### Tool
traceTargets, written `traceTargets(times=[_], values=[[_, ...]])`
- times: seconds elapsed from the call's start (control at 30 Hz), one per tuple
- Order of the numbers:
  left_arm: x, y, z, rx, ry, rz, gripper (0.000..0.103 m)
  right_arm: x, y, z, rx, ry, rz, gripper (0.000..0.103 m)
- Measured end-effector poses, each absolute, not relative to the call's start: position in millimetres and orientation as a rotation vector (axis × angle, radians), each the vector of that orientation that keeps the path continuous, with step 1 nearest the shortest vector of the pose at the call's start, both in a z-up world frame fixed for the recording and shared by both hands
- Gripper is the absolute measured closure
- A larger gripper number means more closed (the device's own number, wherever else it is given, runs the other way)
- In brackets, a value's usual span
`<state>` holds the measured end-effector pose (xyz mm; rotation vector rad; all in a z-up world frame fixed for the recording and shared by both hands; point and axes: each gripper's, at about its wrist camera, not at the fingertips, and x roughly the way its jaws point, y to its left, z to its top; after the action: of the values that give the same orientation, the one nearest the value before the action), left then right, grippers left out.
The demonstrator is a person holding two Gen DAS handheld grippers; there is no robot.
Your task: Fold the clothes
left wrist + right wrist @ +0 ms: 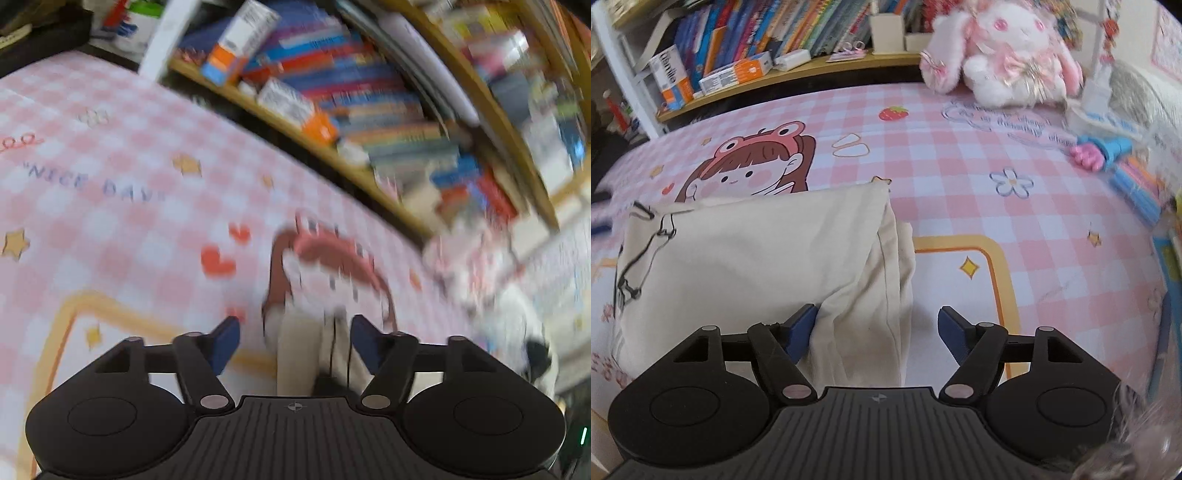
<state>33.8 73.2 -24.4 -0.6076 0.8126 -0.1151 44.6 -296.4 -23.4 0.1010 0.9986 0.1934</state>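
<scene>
Both tongs (pixel 877 326) gape over soft (cream) garment (pixel 757 254).

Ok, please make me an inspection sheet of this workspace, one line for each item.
Surface: pink checked cloth with cartoon prints covers the table.
Job's things: one cream garment, partly folded, its right edge doubled over; a black drawing shows at its left side.
Clutter: pink and white plush rabbit at the far edge; blue pen with a pink paw tip and colourful items at the right.
Grippers: left claw open, cream fabric lies between its fingers, view blurred; right claw open, over the garment's near right edge.
Cables: nothing seen.
Surroundings: wooden shelf with books and boxes behind the table.
</scene>
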Motion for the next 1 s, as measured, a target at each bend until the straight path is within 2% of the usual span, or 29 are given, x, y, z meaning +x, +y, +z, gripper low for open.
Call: traceTargets(times=[0.1,0.33,0.4,0.43,0.47,0.5,0.53,0.57,0.67,0.7,0.83,0.9,1.0], values=[[18.4,61.8,-32.4,-0.585,0.856,-0.149,0.022,48.0,-311.0,-26.9,0.245,1.048,0.181,0.032],[16.3,45.5,-49.3,-0.584,0.949,-0.156,0.023,42.7,-329.9,-25.2,0.407,1.077,0.175,0.036],[17.7,44.8,-52.0,-0.605,0.956,-0.156,0.025,41.9,-328.8,-25.3,0.413,1.081,0.185,0.044],[18.4,44.4,-53.3,-0.616,0.960,-0.157,0.025,41.5,-328.2,-25.6,0.418,1.084,0.194,0.051],[19.1,44.0,-54.7,-0.626,0.963,-0.157,0.029,40.9,-326.8,-26.2,0.420,1.086,0.200,0.056],[19.8,43.7,-56.0,-0.637,0.967,-0.157,0.044,40.3,-325.3,-26.7,0.421,1.087,0.206,0.058],[20.4,43.3,-57.3,-0.647,0.970,-0.158,0.053,39.8,-323.1,-26.3,0.409,1.087,0.212,0.060],[21.1,42.9,-58.7,-0.658,0.974,-0.158,0.068,39.3,-320.8,-25.9,0.398,1.086,0.217,0.068],[17.3,35.5,-51.3,-0.617,0.960,-0.158,0.085,34.5,-309.5,-17.5,0.323,1.060,0.233,0.079],[15.0,31.8,-46.5,-0.589,0.950,-0.159,0.088,32.4,-305.1,-14.1,0.290,1.048,0.238,0.083],[2.1,12.2,-15.7,-0.412,0.860,-0.193,0.088,10.1,-286.8,8.9,0.136,0.952,0.293,0.090],[1.5,14.3,-14.8,-0.409,0.877,-0.194,0.088,-1.7,-282.1,16.6,0.093,0.922,0.328,0.094],[4.3,27.2,-26.1,-0.487,0.940,-0.185,0.085,-5.3,-289.9,8.0,0.136,0.978,0.310,0.094]])
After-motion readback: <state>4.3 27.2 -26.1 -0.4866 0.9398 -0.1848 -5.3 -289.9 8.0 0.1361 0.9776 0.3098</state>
